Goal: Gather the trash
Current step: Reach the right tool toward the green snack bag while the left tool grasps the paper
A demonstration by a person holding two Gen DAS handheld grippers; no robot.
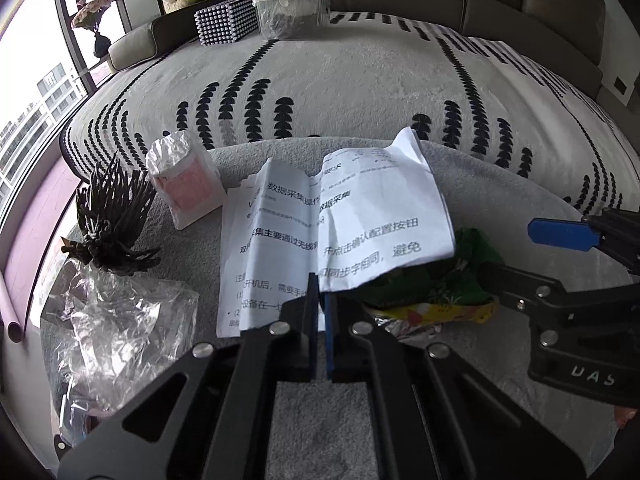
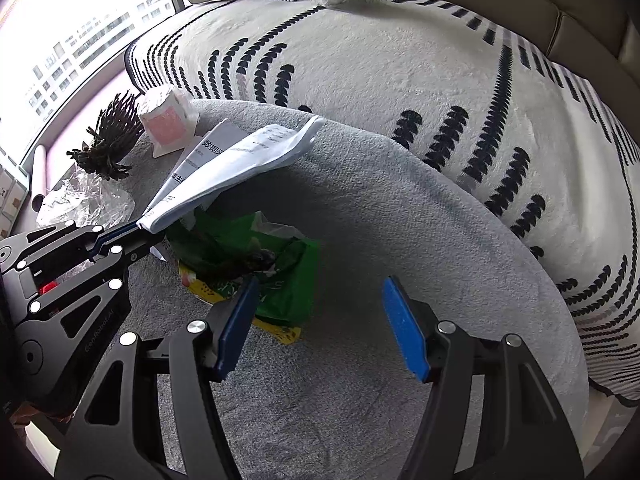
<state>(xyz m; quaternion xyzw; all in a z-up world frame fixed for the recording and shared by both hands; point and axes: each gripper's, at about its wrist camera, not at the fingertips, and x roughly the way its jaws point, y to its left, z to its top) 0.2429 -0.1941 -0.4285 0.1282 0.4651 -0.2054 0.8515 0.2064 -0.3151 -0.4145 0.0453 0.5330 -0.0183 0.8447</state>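
Observation:
My left gripper [image 1: 318, 286] is shut on the near edge of a white printed paper [image 1: 340, 216], a folded sheet that lifts off the grey round table [image 1: 500, 192]. In the right wrist view the same paper [image 2: 240, 156] hangs from the left gripper [image 2: 138, 228] above a crumpled green and yellow snack wrapper [image 2: 276, 280]. That wrapper [image 1: 452, 288] lies partly under the sheet. My right gripper [image 2: 320, 292] stands open just above the table [image 2: 400, 220], its left pad at the wrapper's near edge and nothing between its fingers. From the left wrist view it [image 1: 516, 254] shows at the right.
A pink packet in white wrap [image 1: 188, 184], a dark spiky ornament [image 1: 112, 220] and crumpled clear plastic [image 1: 120, 320] lie on the table's left side. Beyond the patterned rug [image 1: 360, 80] stand a clear lined bin [image 1: 292, 8] and a studded box [image 1: 226, 20], with a sofa behind.

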